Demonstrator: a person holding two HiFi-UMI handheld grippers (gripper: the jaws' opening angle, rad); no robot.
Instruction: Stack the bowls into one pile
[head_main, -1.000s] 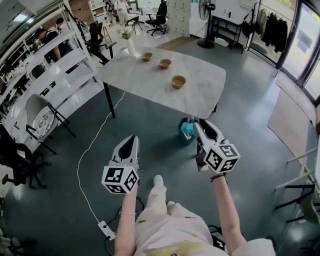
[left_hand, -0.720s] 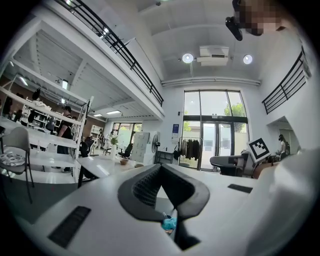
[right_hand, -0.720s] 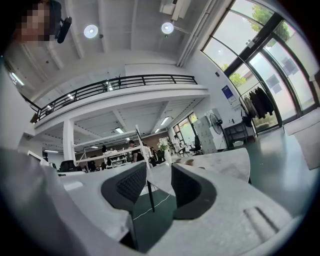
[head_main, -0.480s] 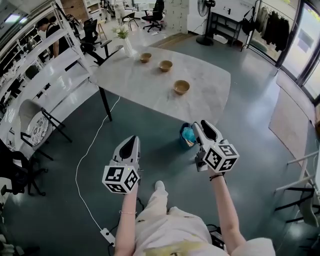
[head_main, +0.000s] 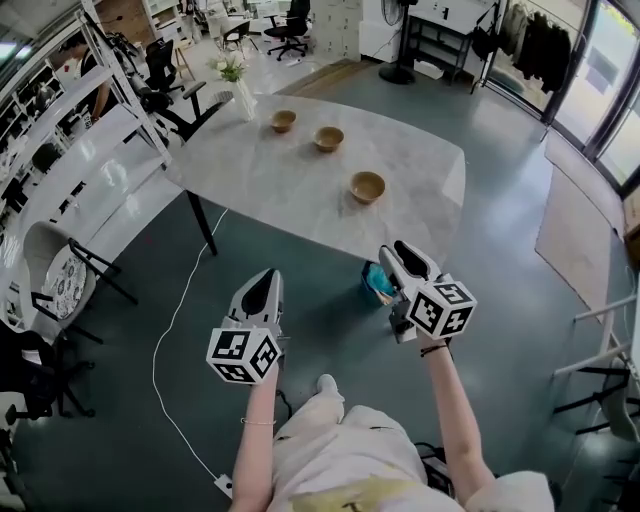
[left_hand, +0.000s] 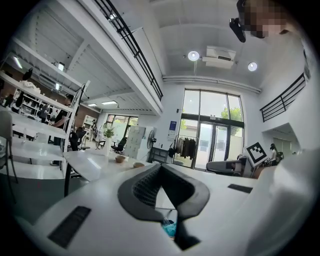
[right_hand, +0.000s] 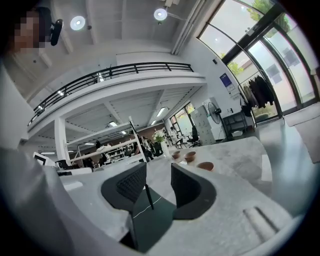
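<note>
Three brown bowls stand apart on the grey marble table (head_main: 270, 170): the far bowl (head_main: 284, 121), the middle bowl (head_main: 328, 138) and the near bowl (head_main: 367, 187). Both grippers hang over the floor, short of the table and pointing at it. My left gripper (head_main: 262, 285) has its jaws meeting at the tips, with nothing in them. My right gripper (head_main: 395, 256) is open and empty. The right gripper view shows the bowls (right_hand: 205, 166) in a row past the open right gripper (right_hand: 158, 170). In the left gripper view, two bowls (left_hand: 120, 159) sit beyond the left gripper (left_hand: 160, 166).
A blue bin (head_main: 378, 283) sits on the floor at the table's near edge, by my right gripper. A vase of flowers (head_main: 238, 90) stands at the table's far left corner. White shelving (head_main: 90, 170) and a white cable (head_main: 175, 330) lie to the left.
The table and bowls have come closer and lower in the head view as the person walks toward them. Both grippers stay level ahead of the body.
</note>
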